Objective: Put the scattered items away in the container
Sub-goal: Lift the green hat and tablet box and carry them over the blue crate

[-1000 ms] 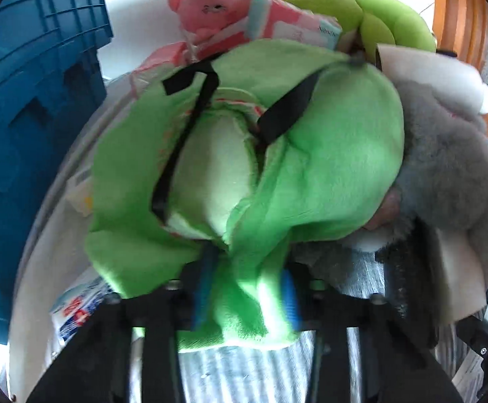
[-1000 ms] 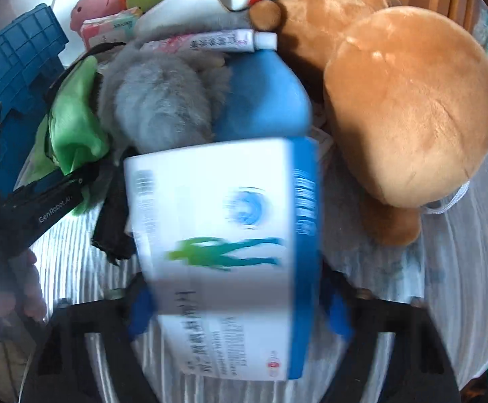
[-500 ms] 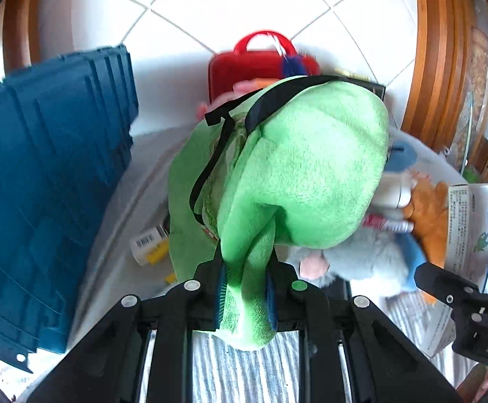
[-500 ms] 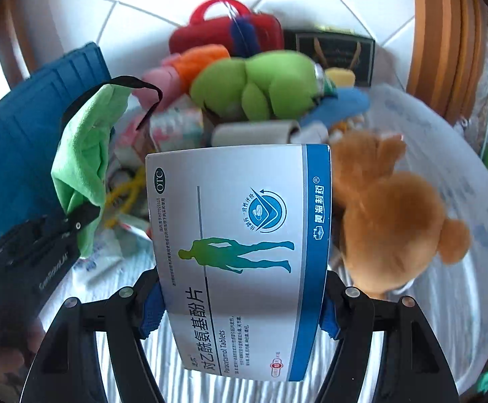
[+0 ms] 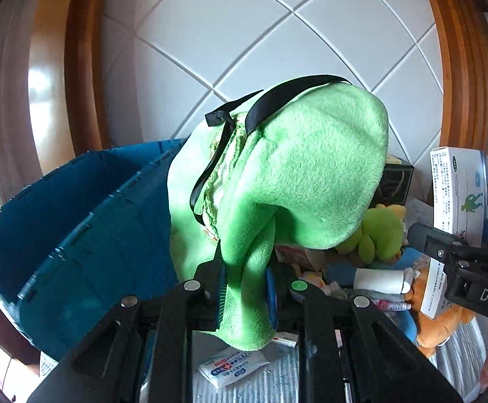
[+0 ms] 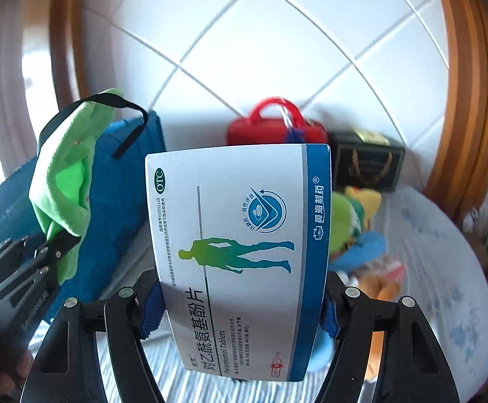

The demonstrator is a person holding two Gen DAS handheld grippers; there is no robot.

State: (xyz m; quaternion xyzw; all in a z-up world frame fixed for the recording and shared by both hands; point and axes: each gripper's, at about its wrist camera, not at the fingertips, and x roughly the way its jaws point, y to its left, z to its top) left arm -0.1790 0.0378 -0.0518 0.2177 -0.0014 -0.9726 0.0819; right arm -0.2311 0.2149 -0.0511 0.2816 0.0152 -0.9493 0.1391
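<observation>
My left gripper is shut on a green plush cloth with black straps and holds it in the air, to the right of the open blue crate. The cloth also shows in the right wrist view, in front of the crate. My right gripper is shut on a white and blue medicine box, held upright above the table. That box shows at the right edge of the left wrist view.
A heap of toys lies on the striped table: a green plush, an orange bear, a white tube, a sachet. A red case and a black box stand against the tiled wall.
Both grippers have risen and tilted up from the heap, each carrying its item. The crate's open inside has come into the left wrist view.
</observation>
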